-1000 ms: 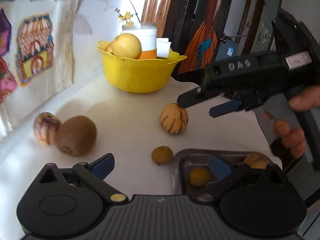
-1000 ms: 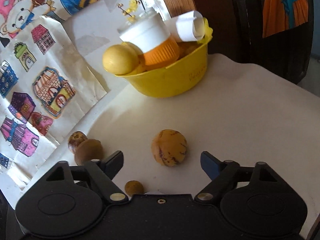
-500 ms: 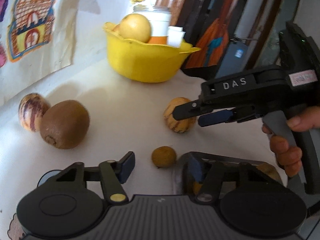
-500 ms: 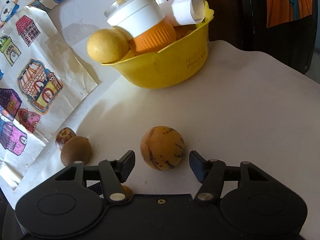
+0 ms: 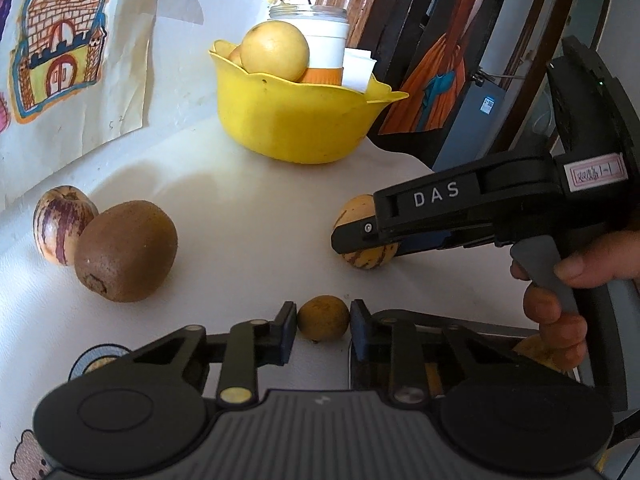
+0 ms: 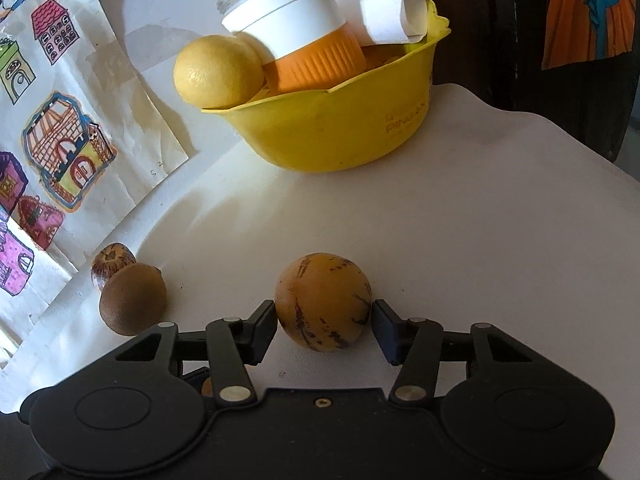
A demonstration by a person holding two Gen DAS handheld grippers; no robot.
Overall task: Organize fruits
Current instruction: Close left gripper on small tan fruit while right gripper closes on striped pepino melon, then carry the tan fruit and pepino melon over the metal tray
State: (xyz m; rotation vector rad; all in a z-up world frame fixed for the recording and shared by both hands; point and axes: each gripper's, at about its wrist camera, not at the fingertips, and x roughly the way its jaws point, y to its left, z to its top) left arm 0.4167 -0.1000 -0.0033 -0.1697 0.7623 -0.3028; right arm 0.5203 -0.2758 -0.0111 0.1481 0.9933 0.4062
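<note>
My left gripper (image 5: 323,323) has closed in on a small brown round fruit (image 5: 322,317) on the white table; its pads touch or nearly touch both sides. My right gripper (image 6: 324,317) straddles a yellow purple-streaked melon-like fruit (image 6: 322,306); the pads sit at its sides, the right one with a small gap. The same fruit (image 5: 362,258) shows partly behind the right gripper in the left wrist view. A kiwi (image 5: 125,249) and a striped fruit (image 5: 60,225) lie at the left. A grey metal tray (image 5: 480,322) lies under my left gripper's right side.
A yellow bowl (image 5: 296,120) at the back holds a large yellow fruit (image 5: 275,56), a white and orange cup (image 6: 304,40) and rolled paper. Children's drawings (image 6: 60,148) hang on the wall at left. The table edge runs along the right.
Both grippers moved forward and down and narrowed. The left now encloses the small brown fruit; the right now flanks the streaked yellow fruit.
</note>
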